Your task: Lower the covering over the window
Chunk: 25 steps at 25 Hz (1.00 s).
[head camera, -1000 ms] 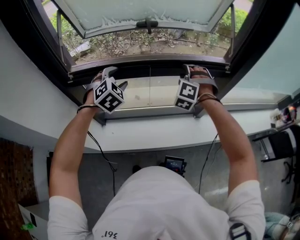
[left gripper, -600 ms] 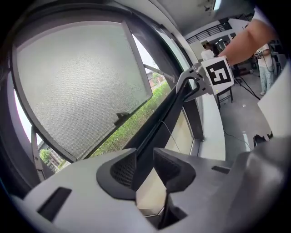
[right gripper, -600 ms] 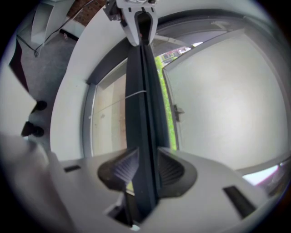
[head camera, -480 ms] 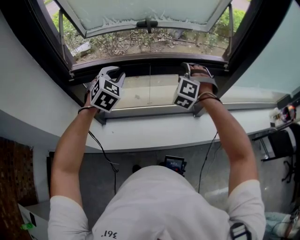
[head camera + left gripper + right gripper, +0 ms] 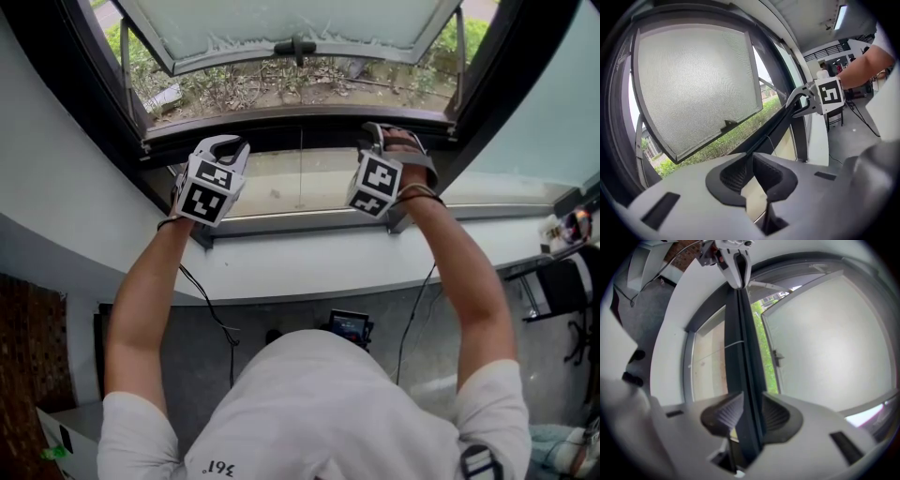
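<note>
The left claw (image 5: 228,143) has lifted and rolled since the earlier frame. Its jaws have just been closing and now stand almost pressed together, with nothing plainly between the pads. The right claw (image 5: 392,138) pinches the dark rail (image 5: 300,137), which spans the window opening at twelve o'clock, below the propped-out sash (image 5: 291,28).

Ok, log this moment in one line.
right gripper: clamped on bar | left gripper: fingers just closing, nothing seen between | window: open
</note>
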Motion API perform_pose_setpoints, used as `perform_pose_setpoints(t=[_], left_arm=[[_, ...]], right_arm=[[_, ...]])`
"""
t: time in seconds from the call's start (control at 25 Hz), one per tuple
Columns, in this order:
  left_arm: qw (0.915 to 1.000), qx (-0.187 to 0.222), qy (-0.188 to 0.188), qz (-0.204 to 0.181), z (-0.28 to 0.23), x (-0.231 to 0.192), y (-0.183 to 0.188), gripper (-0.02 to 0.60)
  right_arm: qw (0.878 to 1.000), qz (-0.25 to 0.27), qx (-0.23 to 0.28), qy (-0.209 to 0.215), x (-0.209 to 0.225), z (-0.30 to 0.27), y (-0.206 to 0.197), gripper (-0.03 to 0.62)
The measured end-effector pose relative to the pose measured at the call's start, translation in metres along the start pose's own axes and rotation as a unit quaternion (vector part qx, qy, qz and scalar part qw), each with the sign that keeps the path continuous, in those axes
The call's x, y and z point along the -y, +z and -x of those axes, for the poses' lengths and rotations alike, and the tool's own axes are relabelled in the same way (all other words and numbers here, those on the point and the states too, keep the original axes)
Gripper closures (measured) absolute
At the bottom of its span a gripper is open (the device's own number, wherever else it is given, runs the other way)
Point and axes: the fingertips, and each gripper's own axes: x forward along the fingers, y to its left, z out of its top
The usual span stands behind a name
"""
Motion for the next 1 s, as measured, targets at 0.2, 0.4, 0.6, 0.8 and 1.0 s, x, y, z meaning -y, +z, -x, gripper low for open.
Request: perform_pose_setpoints(t=[0.2, 0.4, 0.6, 0.8, 1.0], left_arm=[[0.9989, 0.032, 0.007, 0.033, 0.012, -0.005, 0.015, 0.535], [0.9963, 0.059, 0.007, 0.063, 0.023, -0.006, 0.027, 0.535], [0.9932, 0.077, 0.001, 0.087, 0.031, 0.001, 0.029, 0.537], [0.9848, 0.103, -0.005, 0.140, 0.045, 0.004, 0.028, 0.537], [0.9774, 0.127, -0.007, 0.168, 0.059, 0.011, 0.033, 0.538]], right_arm=[[1.000, -0.025, 0.012, -0.010, 0.010, 0.011, 0.004, 0.468], [0.997, -0.063, 0.042, -0.023, 0.022, 0.028, 0.018, 0.499], [0.992, -0.089, 0.069, -0.055, 0.038, 0.047, 0.028, 0.542], [0.986, -0.128, 0.088, -0.064, 0.046, 0.064, 0.033, 0.553], [0.977, -0.176, 0.104, -0.059, 0.046, 0.076, 0.035, 0.554]])
